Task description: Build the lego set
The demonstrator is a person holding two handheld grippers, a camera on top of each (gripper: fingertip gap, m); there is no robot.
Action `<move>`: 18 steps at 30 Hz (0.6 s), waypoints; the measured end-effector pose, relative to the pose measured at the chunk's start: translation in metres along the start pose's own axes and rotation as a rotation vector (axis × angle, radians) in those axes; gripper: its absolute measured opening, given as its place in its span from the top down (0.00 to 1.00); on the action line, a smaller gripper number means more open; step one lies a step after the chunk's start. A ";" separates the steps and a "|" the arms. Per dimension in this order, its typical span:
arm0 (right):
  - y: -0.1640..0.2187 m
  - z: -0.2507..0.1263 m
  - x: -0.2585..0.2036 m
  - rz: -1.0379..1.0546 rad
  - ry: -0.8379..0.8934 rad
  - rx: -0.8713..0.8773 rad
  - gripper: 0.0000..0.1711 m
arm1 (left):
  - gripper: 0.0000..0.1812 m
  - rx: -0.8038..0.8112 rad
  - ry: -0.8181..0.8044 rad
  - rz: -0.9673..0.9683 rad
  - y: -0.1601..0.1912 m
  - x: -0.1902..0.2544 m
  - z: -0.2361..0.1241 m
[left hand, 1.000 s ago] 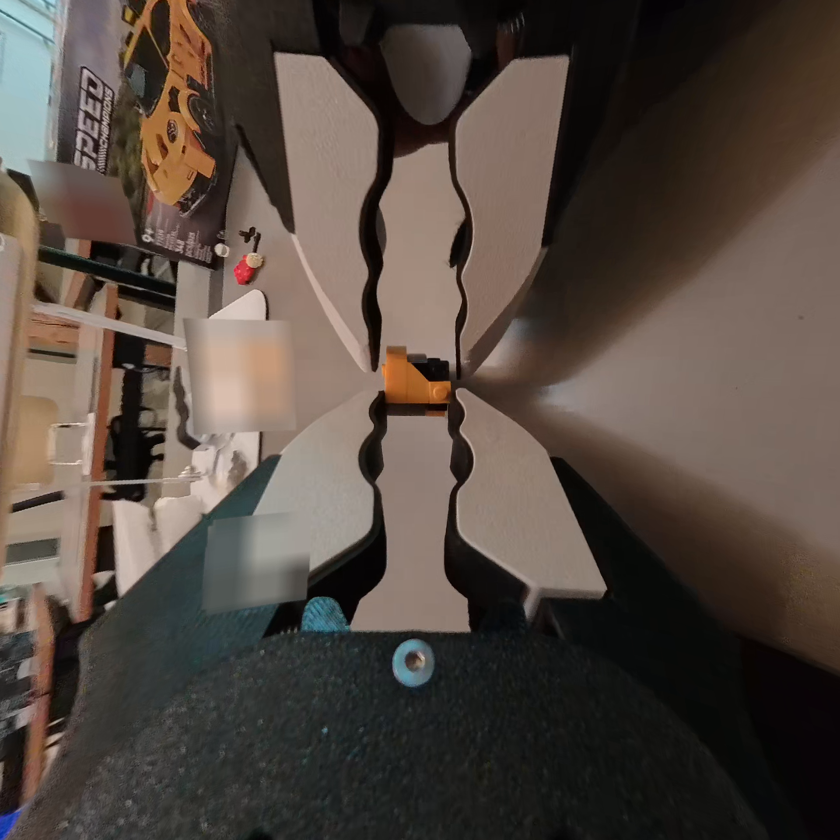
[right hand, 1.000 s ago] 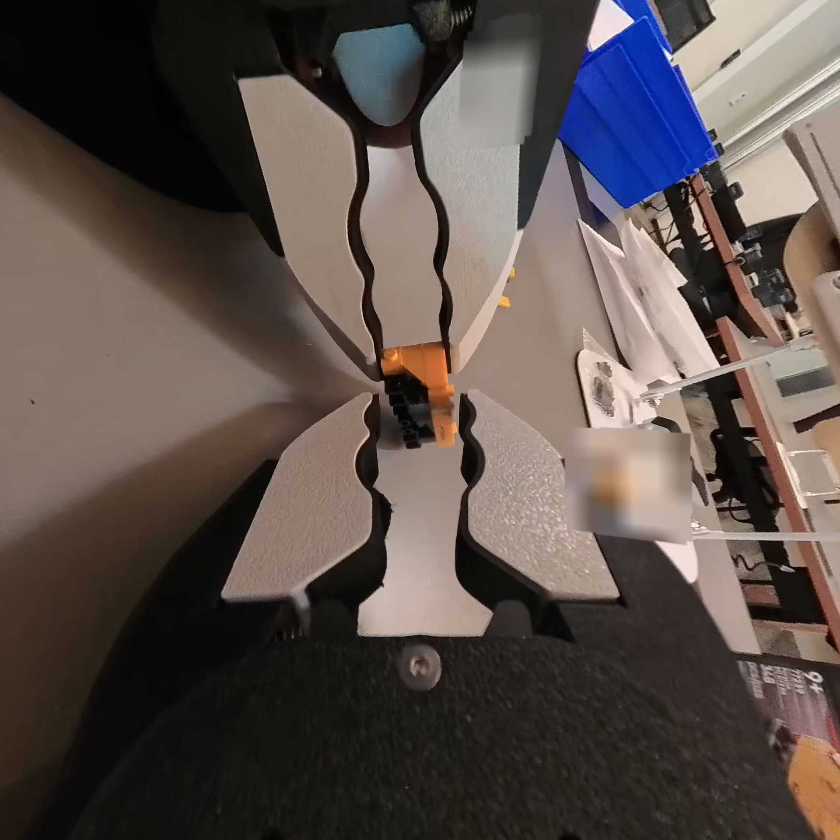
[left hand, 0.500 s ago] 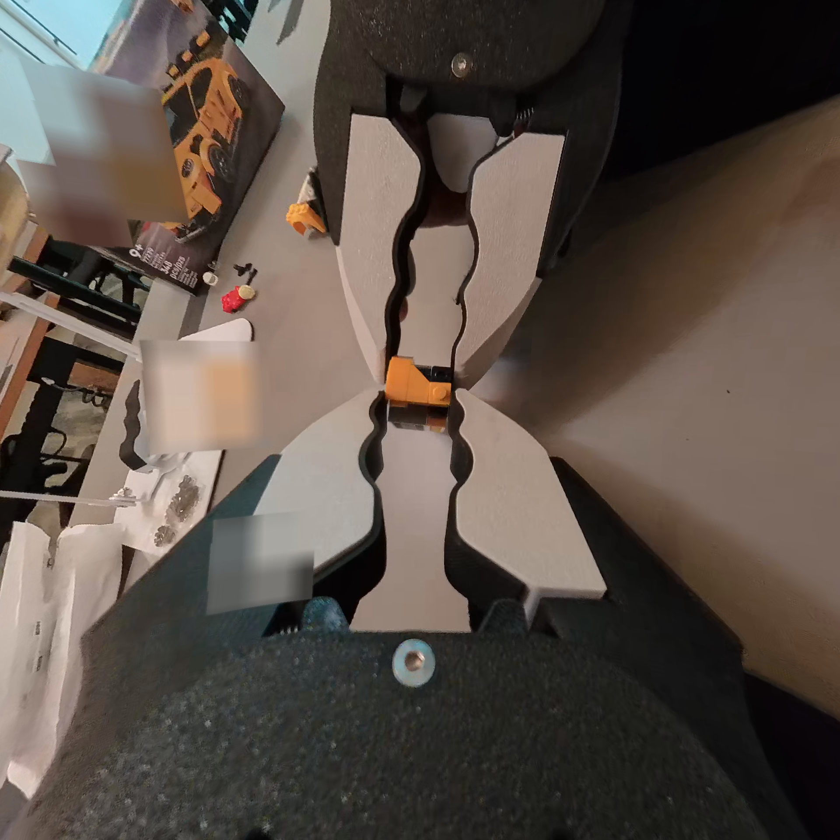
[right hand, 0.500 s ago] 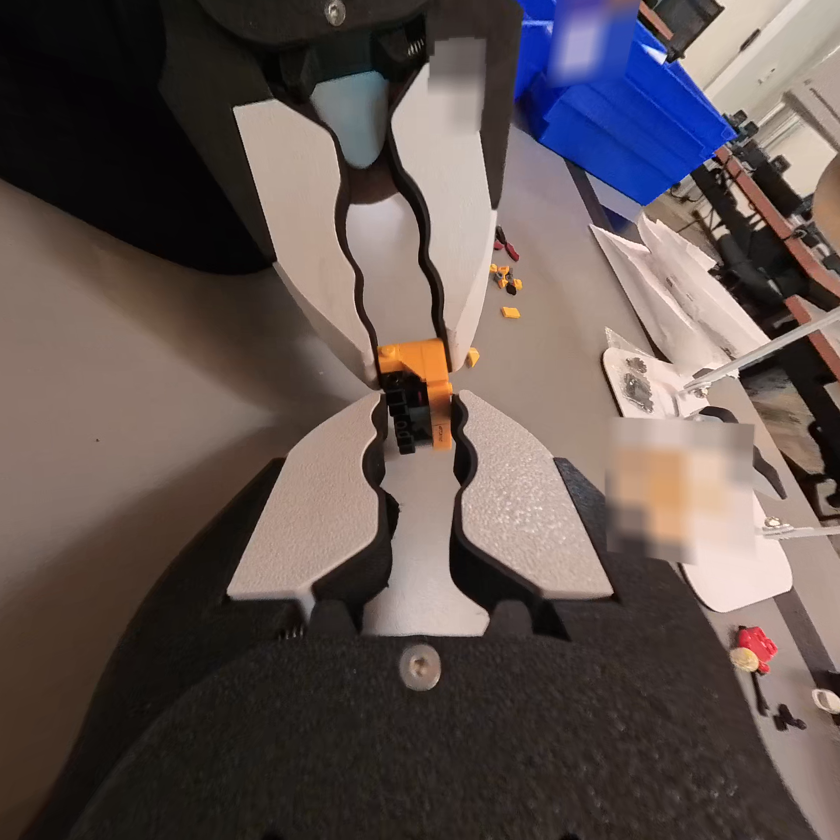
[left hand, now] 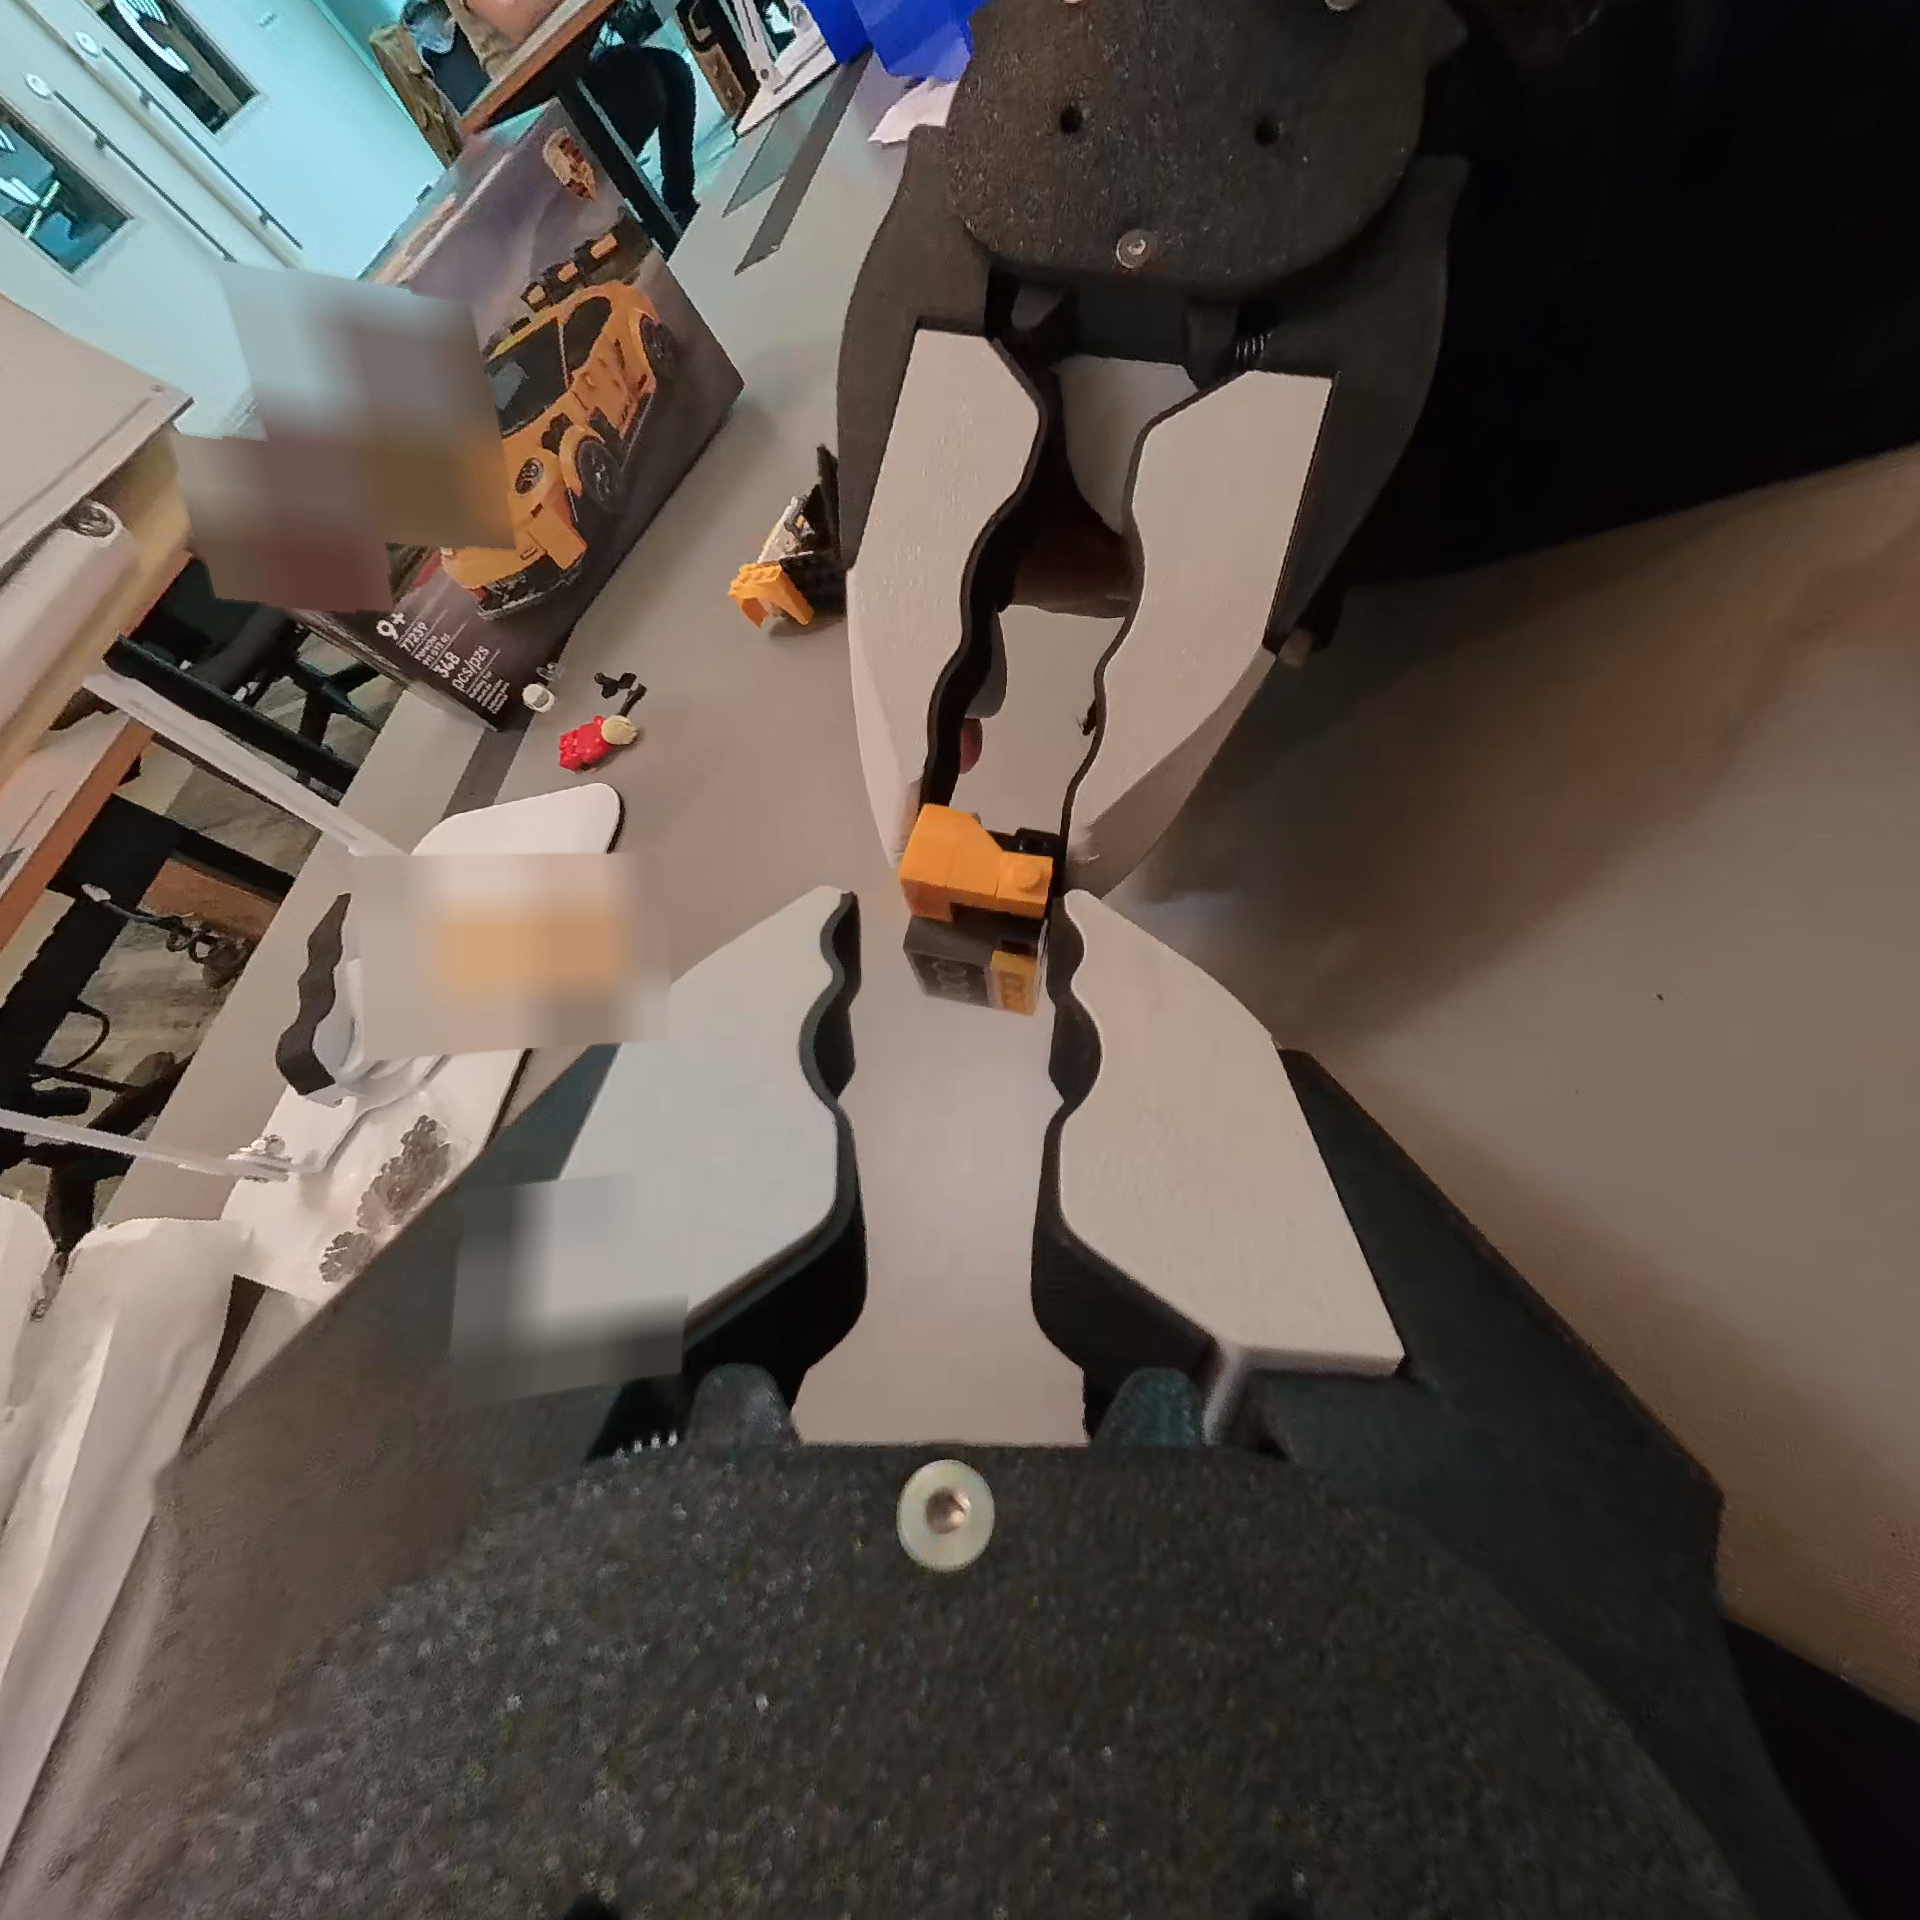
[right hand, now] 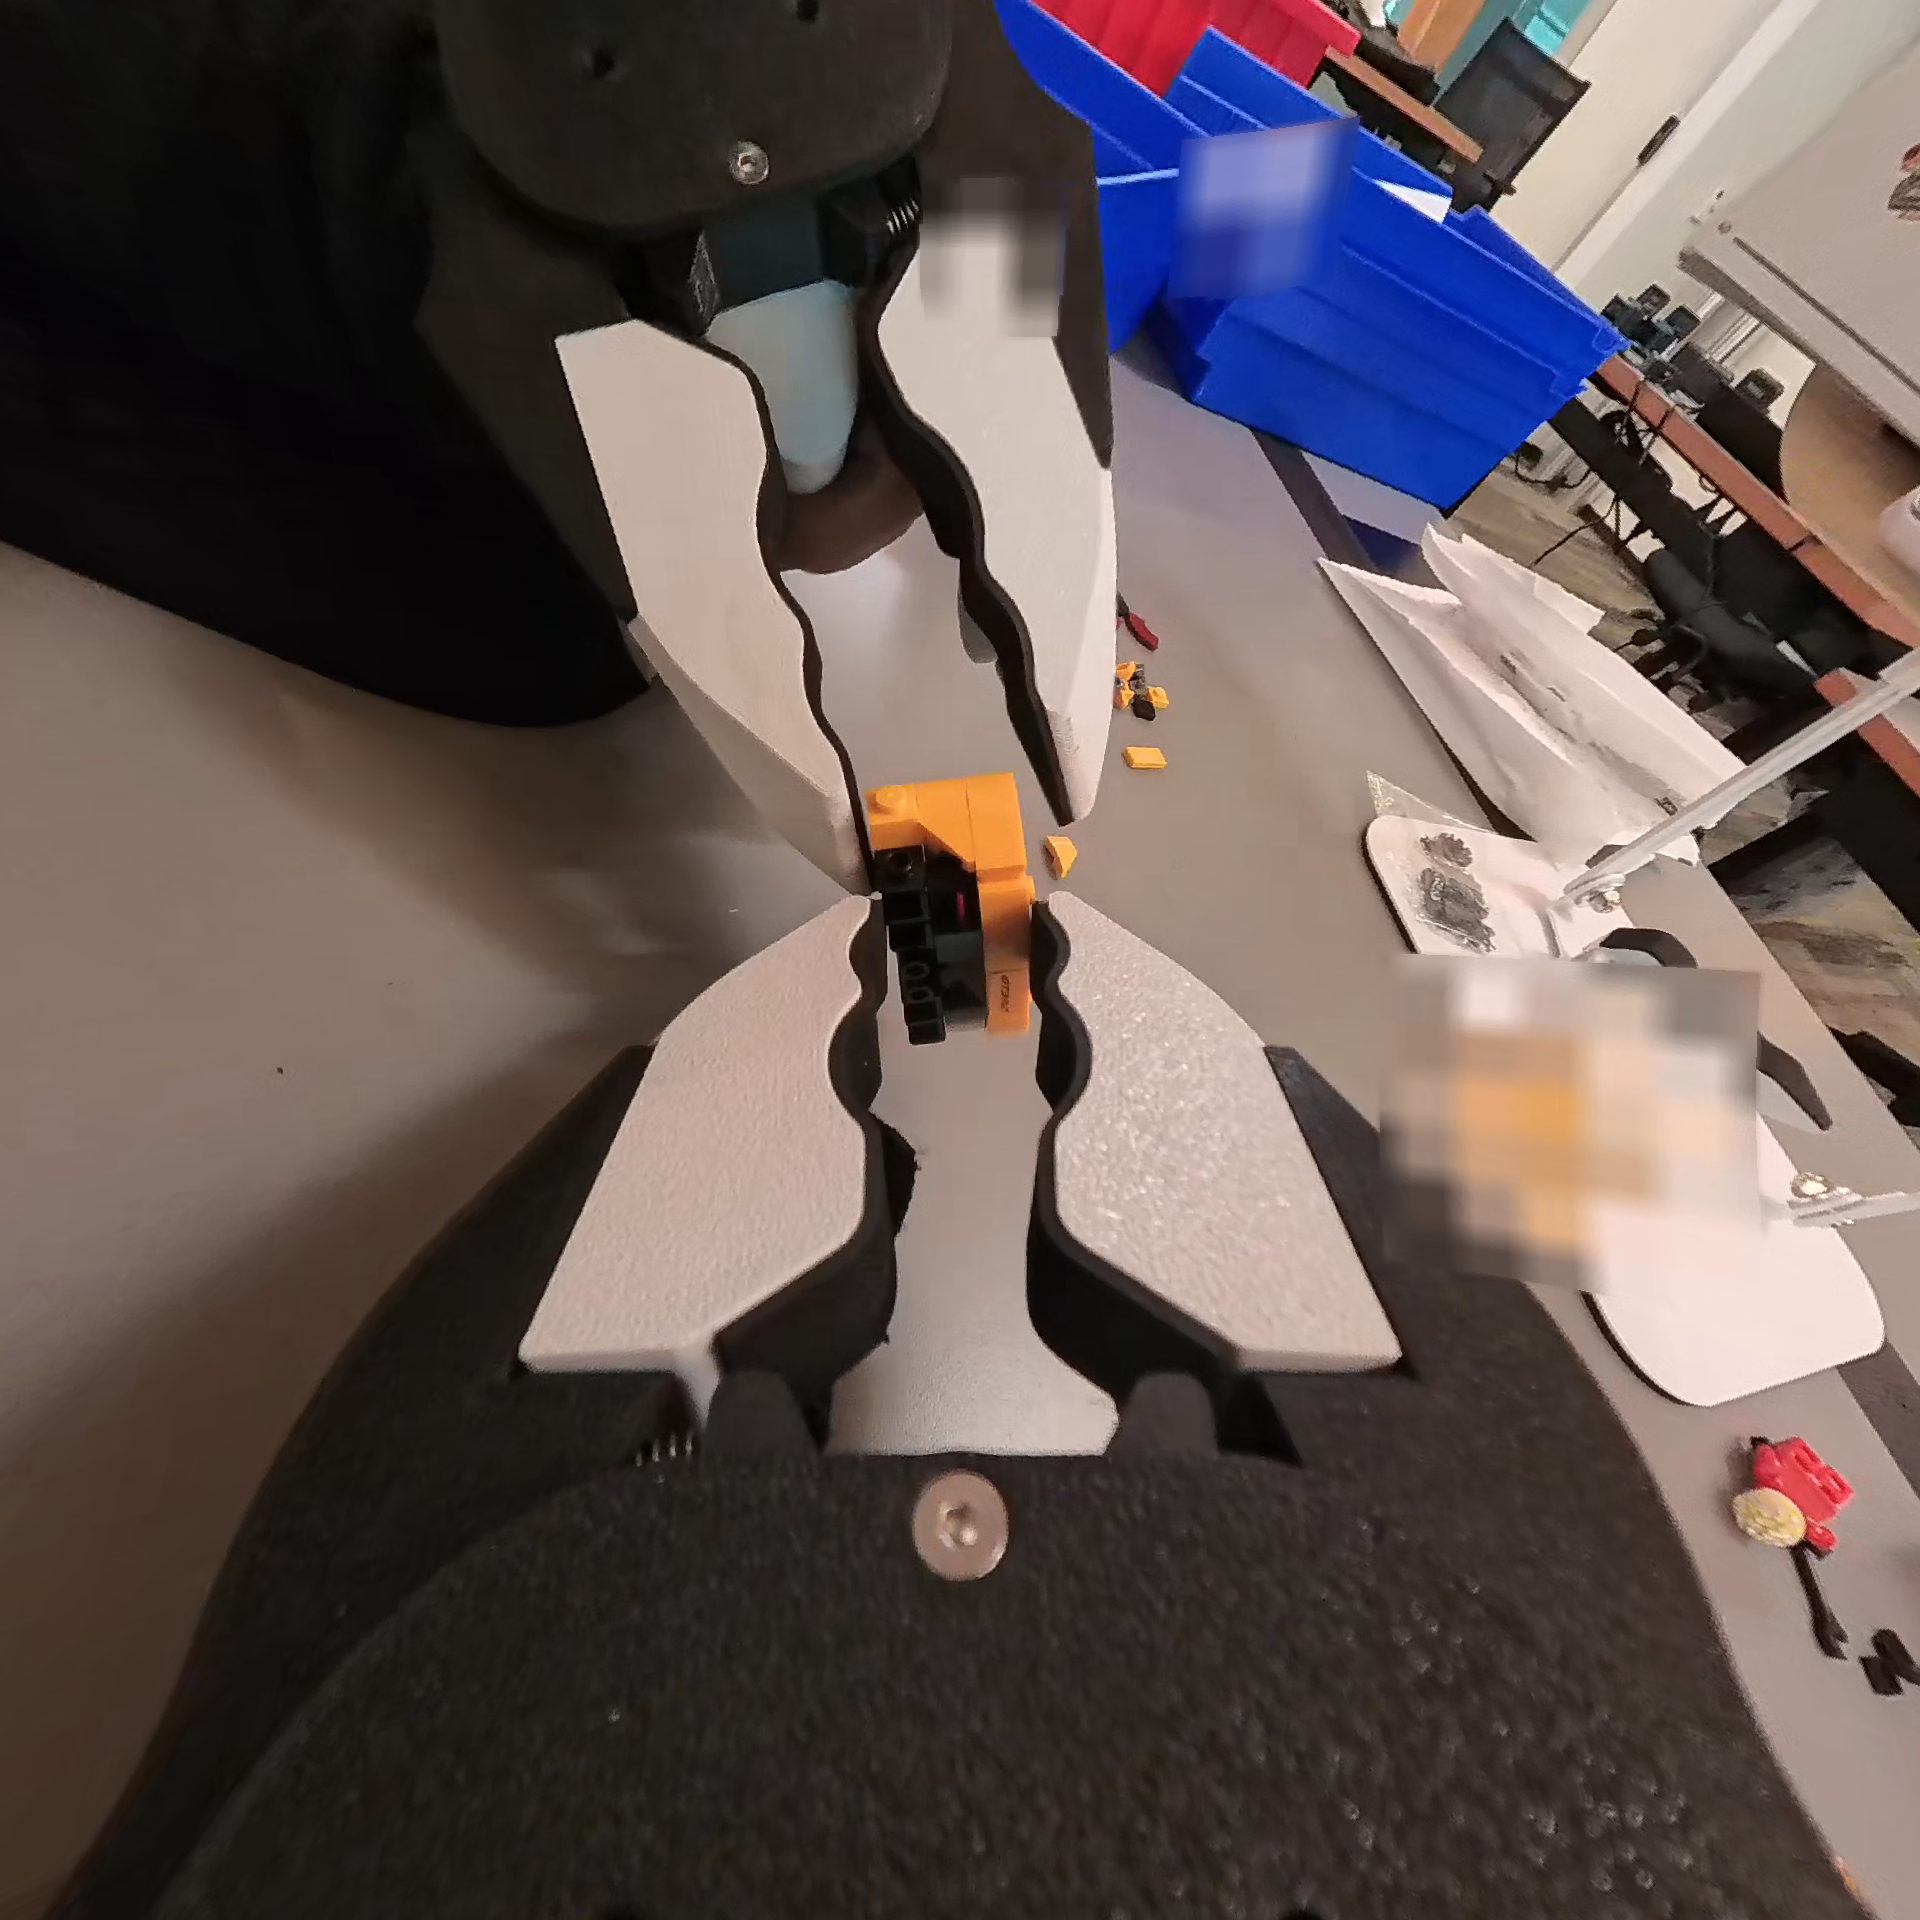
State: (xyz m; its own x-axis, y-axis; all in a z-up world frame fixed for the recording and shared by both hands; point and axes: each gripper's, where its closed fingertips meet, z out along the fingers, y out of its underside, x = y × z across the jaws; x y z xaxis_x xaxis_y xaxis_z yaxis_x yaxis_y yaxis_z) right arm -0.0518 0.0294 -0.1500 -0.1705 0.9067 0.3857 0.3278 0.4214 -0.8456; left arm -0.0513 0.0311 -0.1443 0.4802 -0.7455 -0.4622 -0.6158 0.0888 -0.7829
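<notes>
A small orange and black lego assembly (left hand: pixel 977 883) hangs between the two grippers above the grey table (left hand: pixel 1558 935). My right gripper (right hand: pixel 954 909) is shut on it, both pads pressing its sides; it also shows at the top of the left wrist view (left hand: pixel 987 842). My left gripper (left hand: pixel 951 909) faces it tip to tip with its jaws spread. Its left finger (left hand: pixel 769 1039) stands clear of the assembly and its right finger lies beside it. In the right wrist view the left gripper (right hand: pixel 961 847) shows open above the assembly (right hand: pixel 956 894).
The lego set box (left hand: pixel 582 447) stands at the table's far left, with a second orange-black sub-build (left hand: pixel 779 592) and a red piece (left hand: pixel 587 740) near it. Blue bins (right hand: pixel 1351 343), loose orange pieces (right hand: pixel 1143 758), white paper bags (right hand: pixel 1538 675) and a white stand base (right hand: pixel 1745 1330) lie to the right. The grippers are tip to tip, or close to it. Left tips and right tips are each some 30 cm from the red piece (left hand: pixel 587 740). The right camera catches it too, in the right wrist view (right hand: pixel 1792 1474).
My left gripper's jaws have spread and its left finger has come off the assembly. Both cameras have tilted, so more of the table shows. The right gripper keeps its hold.
</notes>
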 end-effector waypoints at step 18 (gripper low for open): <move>0.001 -0.001 -0.020 0.026 -0.131 -0.005 0.85 | 0.86 0.110 0.190 -0.024 -0.009 0.022 -0.009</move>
State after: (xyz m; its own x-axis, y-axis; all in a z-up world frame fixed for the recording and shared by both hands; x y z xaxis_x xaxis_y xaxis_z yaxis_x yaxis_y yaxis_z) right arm -0.0474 0.0118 -0.1583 -0.2816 0.9075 0.3118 0.3386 0.3980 -0.8526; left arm -0.0403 0.0079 -0.1441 0.3606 -0.8586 -0.3643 -0.5288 0.1336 -0.8382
